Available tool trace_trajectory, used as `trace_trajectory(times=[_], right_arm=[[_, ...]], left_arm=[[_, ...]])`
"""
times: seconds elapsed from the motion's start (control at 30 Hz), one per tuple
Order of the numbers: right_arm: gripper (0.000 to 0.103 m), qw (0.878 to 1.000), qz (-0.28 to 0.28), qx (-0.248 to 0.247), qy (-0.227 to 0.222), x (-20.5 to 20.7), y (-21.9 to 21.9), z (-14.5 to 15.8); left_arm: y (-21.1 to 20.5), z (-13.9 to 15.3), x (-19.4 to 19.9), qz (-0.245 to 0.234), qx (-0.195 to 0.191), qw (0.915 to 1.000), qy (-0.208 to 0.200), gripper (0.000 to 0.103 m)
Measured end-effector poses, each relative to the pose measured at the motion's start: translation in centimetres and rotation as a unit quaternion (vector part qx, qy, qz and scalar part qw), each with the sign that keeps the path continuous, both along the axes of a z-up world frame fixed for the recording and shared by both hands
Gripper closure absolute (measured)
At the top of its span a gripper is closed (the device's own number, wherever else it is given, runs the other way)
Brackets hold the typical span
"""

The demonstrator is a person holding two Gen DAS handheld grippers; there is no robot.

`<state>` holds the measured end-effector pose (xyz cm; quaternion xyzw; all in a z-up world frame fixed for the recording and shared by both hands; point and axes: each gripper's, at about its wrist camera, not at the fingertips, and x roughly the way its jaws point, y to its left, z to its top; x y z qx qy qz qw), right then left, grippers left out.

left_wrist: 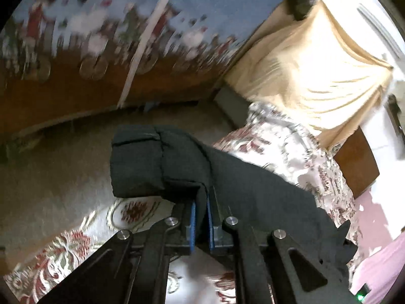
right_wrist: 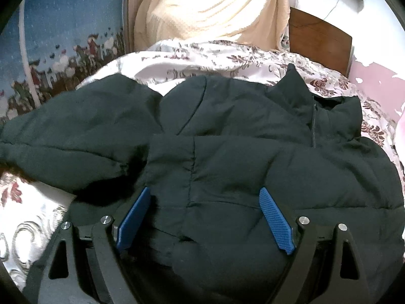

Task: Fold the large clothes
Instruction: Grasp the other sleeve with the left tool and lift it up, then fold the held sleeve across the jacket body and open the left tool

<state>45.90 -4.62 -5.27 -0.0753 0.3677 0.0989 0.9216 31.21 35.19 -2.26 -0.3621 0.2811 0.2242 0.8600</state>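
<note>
A black padded jacket lies spread on a floral bedspread, collar toward the right and one sleeve stretched out left. My right gripper is open, its blue pads straddling the jacket's body just above the fabric. My left gripper is shut on the jacket's sleeve cuff, holding it lifted off the bed so the sleeve trails down to the right.
A cream curtain and a wooden headboard stand behind the bed. A blue patterned wall hanging is at the left. A grey carpet floor lies beside the bed.
</note>
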Motion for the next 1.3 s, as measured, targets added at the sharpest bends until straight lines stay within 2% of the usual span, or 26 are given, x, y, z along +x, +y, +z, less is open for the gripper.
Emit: trace_trajectory(times=[0.17,0.33,0.47,0.53,0.63,0.77,0.93,1.17,1.3], right_arm=[[0.019,1.0,0.002,0.026,0.001,-1.0,-1.6,1.4],[0.019,0.999,0.01,0.045,-0.006,-2.3,-3.4,3.3],[0.019,0.998,0.012,0.059,-0.017,-3.4,-5.4,5.1],[0.019,0.998,0.012,0.064,-0.024,-3.9,-6.7,5.9],[0.019,0.997,0.007,0.073,-0.034,-4.8,-8.9,6.8],[0.019,0.996,-0.005,0.082,-0.041,-5.7,-12.1,7.2],[0.019,0.994,-0.039,0.093,-0.044,-6.5,-16.9,6.4],[0.019,0.985,-0.11,0.131,-0.019,-6.8,-24.3,3.0],[0.019,0.976,-0.14,0.168,-0.004,-6.6,-26.9,0.8]], left_arm=[[-3.5,4.8,0.1,-0.028,0.08,0.9954,-0.043,0.096],[-8.0,8.8,0.7,-0.076,0.141,0.9842,-0.075,0.097],[-12.4,11.2,1.1,-0.121,0.177,0.9719,-0.099,0.097],[-14.9,12.3,1.3,-0.149,0.195,0.963,-0.111,0.097],[-18.6,13.3,1.7,-0.189,0.206,0.9524,-0.122,0.098],[-22.9,13.7,2.3,-0.239,0.214,0.9386,-0.126,0.098],[-28.5,12.7,3.2,-0.303,0.213,0.9221,-0.113,0.098],[-36.6,9.3,4.3,-0.378,0.232,0.8932,-0.074,0.098],[-39.4,6.8,5.0,-0.407,0.241,0.88,-0.044,0.098]])
